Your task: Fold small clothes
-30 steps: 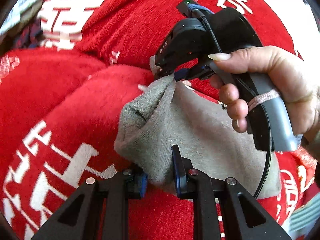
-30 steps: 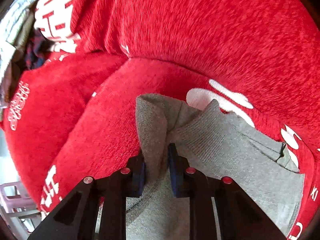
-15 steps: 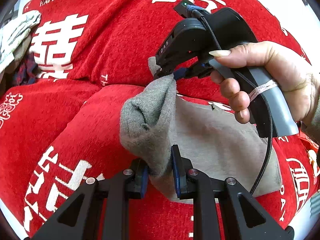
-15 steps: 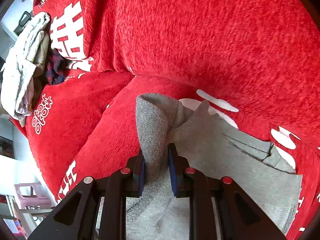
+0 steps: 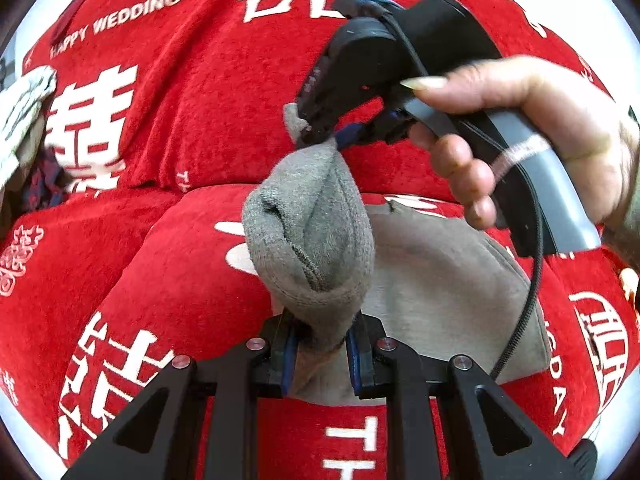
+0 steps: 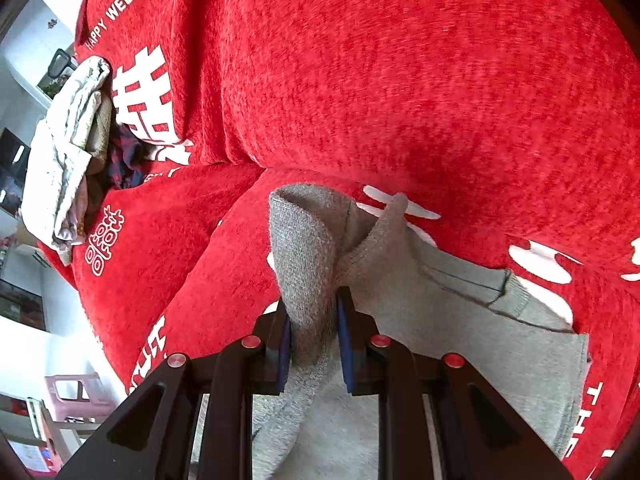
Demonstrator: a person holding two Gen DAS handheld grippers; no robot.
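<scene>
A small grey knit garment (image 5: 440,280) lies on a red sofa cover; it also shows in the right wrist view (image 6: 460,320). My left gripper (image 5: 320,344) is shut on a near edge of the garment, lifted off the seat. My right gripper (image 5: 320,136), held by a hand, is shut on the far edge and holds it higher, so the cloth hangs bunched between both. In the right wrist view my right gripper (image 6: 312,332) is shut on a rolled fold of the grey cloth.
The red cover (image 5: 180,120) with white characters drapes the seat and backrest. A pile of other clothes (image 6: 68,152) lies at the left end of the sofa. A pink stool (image 6: 76,400) stands on the floor at lower left.
Both grippers have risen with the grey cloth's edge, pulling it up off the seat. The fold between them has tightened into a hanging roll.
</scene>
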